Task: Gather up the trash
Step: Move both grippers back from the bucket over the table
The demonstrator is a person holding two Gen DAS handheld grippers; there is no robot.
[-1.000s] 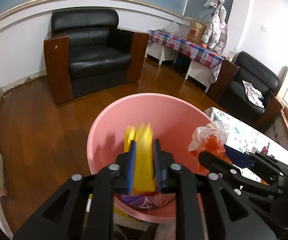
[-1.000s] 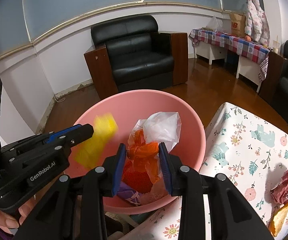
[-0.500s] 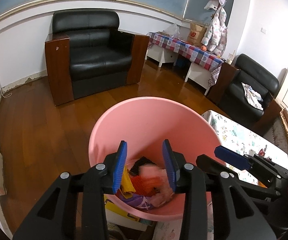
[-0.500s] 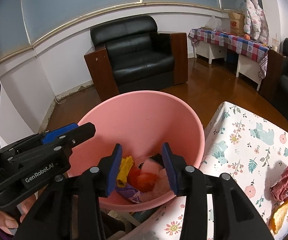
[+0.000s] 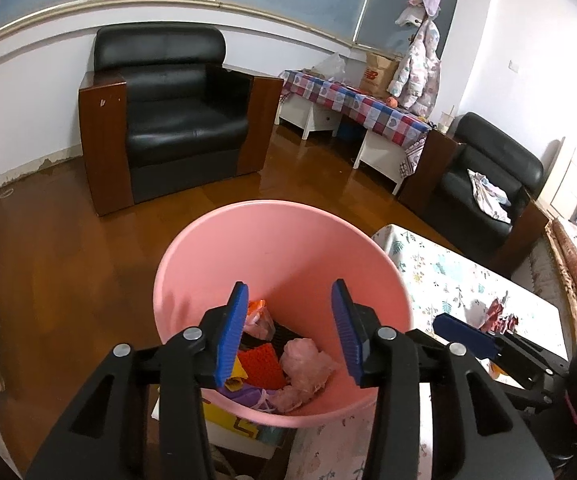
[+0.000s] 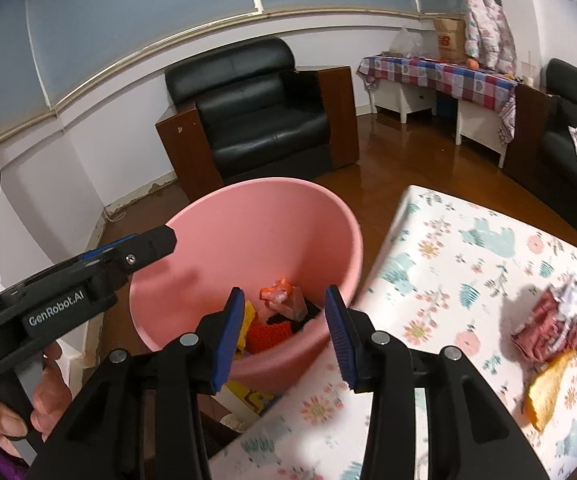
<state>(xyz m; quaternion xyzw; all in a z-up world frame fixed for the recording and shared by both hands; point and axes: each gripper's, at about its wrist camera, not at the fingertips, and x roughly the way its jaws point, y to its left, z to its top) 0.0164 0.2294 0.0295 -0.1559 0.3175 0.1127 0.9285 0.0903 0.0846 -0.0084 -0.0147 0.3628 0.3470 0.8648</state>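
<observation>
Left gripper [image 5: 288, 328]: I read the jaws spread, empty, above the bin [image 5: 280, 248].
Right gripper [image 6: 284, 332]: jaws spread, empty.
Trash [image 5: 284, 364]: in the bin bottom.
Wrappers [image 6: 548, 336]: on the table [image 6: 448, 264], right.

Round pink plastic bin [image 5: 208, 268], upright beside the table edge; crumpled pink plastic bag [image 5: 308, 364], orange mesh piece [image 5: 260, 366] and yellow scrap [image 6: 248, 320] heaped inside. Crumpled maroon wrapper [image 6: 544, 332] and orange-yellow peel-like scrap [image 6: 544, 392] left on floral tablecloth [image 6: 468, 264].
</observation>
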